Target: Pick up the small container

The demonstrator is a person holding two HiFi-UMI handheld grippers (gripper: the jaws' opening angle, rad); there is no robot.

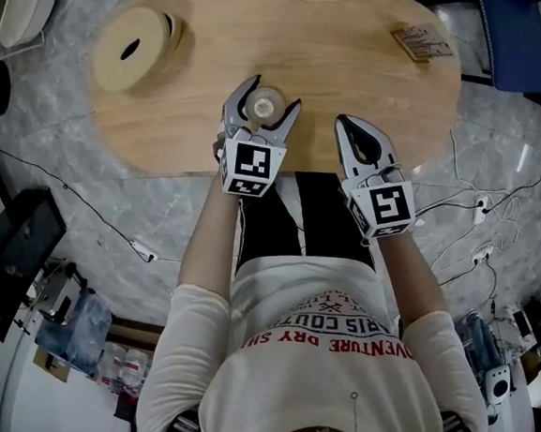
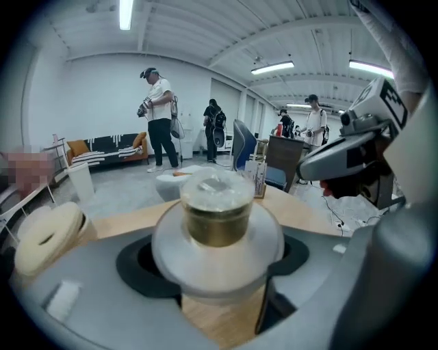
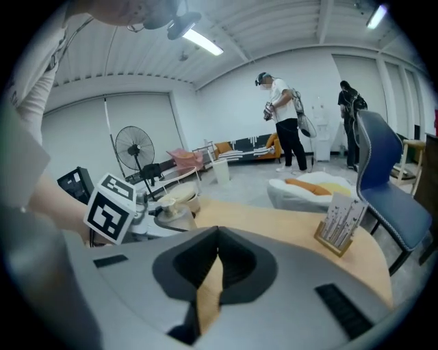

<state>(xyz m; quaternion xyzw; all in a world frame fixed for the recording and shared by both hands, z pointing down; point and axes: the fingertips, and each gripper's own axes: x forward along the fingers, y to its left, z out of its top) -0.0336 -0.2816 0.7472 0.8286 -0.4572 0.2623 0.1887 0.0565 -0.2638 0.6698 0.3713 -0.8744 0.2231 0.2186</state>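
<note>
The small container (image 1: pixel 264 106) is a clear lidded pot with a gold band and a wide white base. It sits over the near edge of the oval wooden table (image 1: pixel 314 35). My left gripper (image 1: pixel 267 95) has a jaw on each side of it. In the left gripper view the container (image 2: pixel 217 205) fills the middle and the dark pads (image 2: pixel 140 263) press on its base. I cannot tell whether it is off the wood. My right gripper (image 1: pixel 352 125) rests to its right over the table edge, jaws together and empty; its tips (image 3: pixel 217 236) meet.
A beige round roll with a hole (image 1: pixel 130 49) lies at the table's far left. A small card holder (image 1: pixel 420 40) stands at the far right. A blue chair (image 1: pixel 512 39) is beyond it. Cables (image 1: pixel 478 210) trail on the floor. People stand far off.
</note>
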